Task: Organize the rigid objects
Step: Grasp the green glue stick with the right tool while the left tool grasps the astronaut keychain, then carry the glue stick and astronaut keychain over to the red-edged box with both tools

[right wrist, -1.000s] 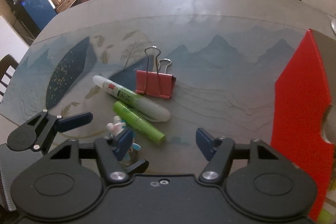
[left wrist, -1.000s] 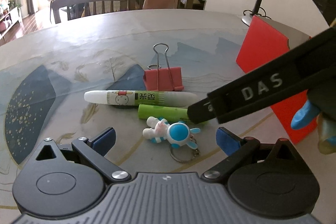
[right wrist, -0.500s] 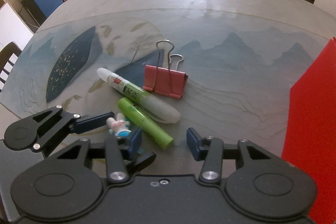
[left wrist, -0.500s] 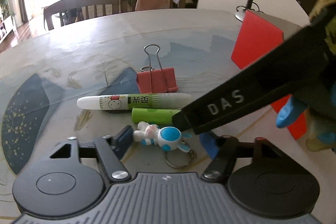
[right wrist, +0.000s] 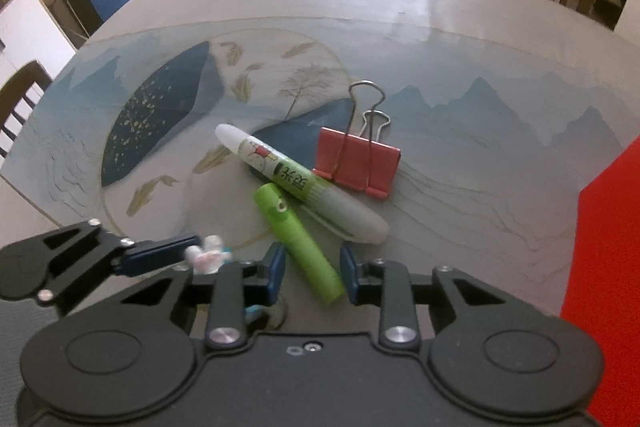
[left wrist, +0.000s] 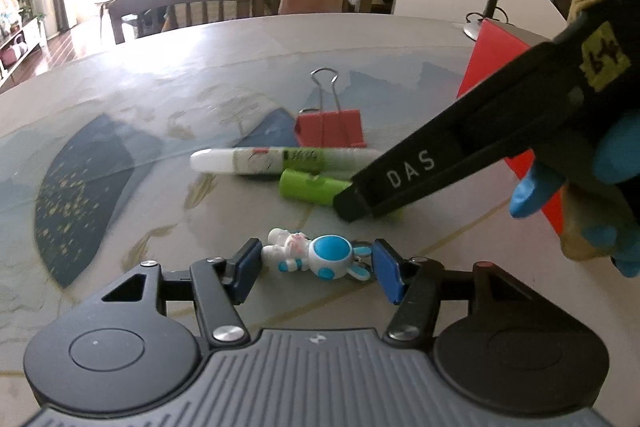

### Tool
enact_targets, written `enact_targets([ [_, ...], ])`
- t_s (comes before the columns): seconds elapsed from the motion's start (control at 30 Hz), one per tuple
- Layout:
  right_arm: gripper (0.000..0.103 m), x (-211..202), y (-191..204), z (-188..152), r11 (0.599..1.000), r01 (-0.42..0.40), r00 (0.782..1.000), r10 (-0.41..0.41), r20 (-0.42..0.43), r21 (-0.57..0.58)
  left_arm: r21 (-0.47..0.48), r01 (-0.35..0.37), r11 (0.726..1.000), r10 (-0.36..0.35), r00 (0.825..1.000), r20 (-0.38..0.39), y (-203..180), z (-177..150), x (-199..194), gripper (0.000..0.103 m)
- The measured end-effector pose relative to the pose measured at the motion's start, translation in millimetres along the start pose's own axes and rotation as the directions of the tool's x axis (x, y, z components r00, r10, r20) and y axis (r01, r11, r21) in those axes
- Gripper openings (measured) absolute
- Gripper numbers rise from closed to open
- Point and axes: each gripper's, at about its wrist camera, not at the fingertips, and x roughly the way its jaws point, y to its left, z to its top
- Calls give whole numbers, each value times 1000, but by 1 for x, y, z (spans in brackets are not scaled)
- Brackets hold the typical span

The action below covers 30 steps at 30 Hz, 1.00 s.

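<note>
A small white-and-blue astronaut rabbit keychain [left wrist: 314,257] lies on the table between the blue pads of my left gripper [left wrist: 314,269], which is open around it. A green tube [right wrist: 298,243] lies between the pads of my right gripper [right wrist: 312,273], which is open, the pads close on either side. Behind lie a white and green pen [right wrist: 300,183] and a red binder clip [right wrist: 356,163]. The right gripper's black body [left wrist: 460,159] crosses the left wrist view over the green tube [left wrist: 312,185]. The left gripper's finger [right wrist: 160,257] shows in the right wrist view beside the keychain [right wrist: 208,257].
A red box [right wrist: 604,243] stands at the right of the table; it also shows in the left wrist view [left wrist: 496,55]. A desk lamp's base [left wrist: 474,29] sits behind it. Wooden chairs [left wrist: 184,3] stand at the far edge of the table.
My left gripper moved forward so the keychain now lies between its pads. My right gripper moved forward and narrowed around the green tube's near end.
</note>
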Motion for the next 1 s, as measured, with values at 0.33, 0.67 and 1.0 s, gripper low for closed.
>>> enact_targets([
  [0.33, 15, -9, 15, -22, 1000, -9, 1000, 9, 19, 14, -71, -17, 997, 15, 1000, -18, 18, -12, -17, 60],
  [0.67, 15, -59, 3, -49, 971, -122, 989, 102, 104, 207, -132, -1, 991, -1, 1000, -16, 22, -13, -41, 60],
  [1.0, 15, -124, -10, -65, 952, -124, 979, 71, 189, 282, -151, 31, 988, -28, 999, 24, 7, 9, -77, 60],
])
